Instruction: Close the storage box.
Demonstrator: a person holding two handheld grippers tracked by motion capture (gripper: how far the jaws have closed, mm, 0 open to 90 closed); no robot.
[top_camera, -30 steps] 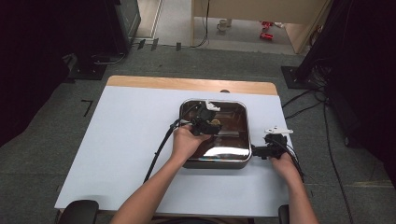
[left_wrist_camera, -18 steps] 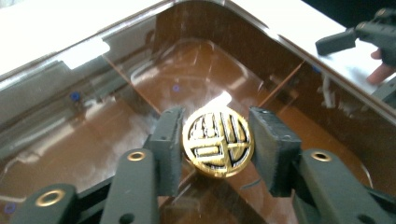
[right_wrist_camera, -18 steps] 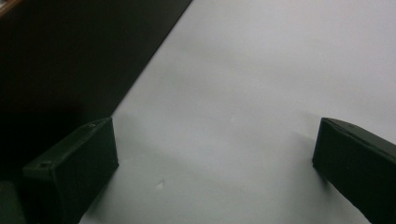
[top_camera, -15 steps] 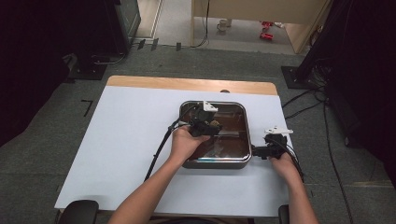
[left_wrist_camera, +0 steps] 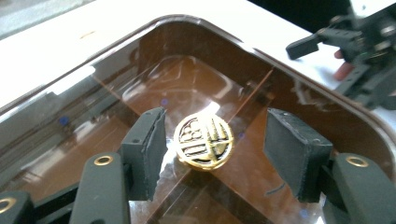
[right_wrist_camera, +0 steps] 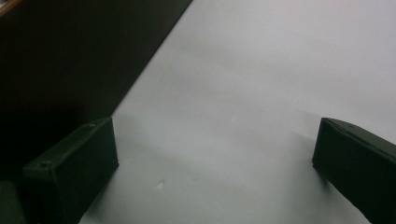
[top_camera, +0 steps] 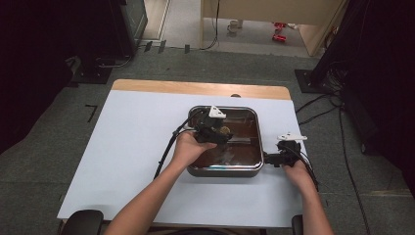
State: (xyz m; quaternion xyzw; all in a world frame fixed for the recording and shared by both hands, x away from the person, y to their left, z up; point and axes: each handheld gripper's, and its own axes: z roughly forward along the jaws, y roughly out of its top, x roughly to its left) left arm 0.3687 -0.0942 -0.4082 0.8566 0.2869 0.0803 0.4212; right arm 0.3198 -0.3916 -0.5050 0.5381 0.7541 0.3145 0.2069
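A round gold openwork disc (left_wrist_camera: 203, 141) lies flat on the glossy brown floor of a square metal tray (top_camera: 222, 171). My left gripper (top_camera: 221, 133) reaches into the tray, its jaws opening. In the left gripper view the disc sits between the pads (left_wrist_camera: 145, 150), close to the left one and well apart from the right one. My right gripper (top_camera: 268, 159) rests on the white table just outside the tray's right wall. Its jaws stand wide open over bare tabletop (right_wrist_camera: 215, 158), with nothing between them.
The tray's dark wall (right_wrist_camera: 70, 56) runs close along the left of the right gripper. The white table (top_camera: 127, 147) stretches wide to the left of the tray. My right gripper (left_wrist_camera: 355, 46) is beyond the tray's rim (left_wrist_camera: 299, 70). Cables trail from both grippers.
My left gripper has drawn back a little toward the near side of the tray. The right gripper has stayed beside the tray.
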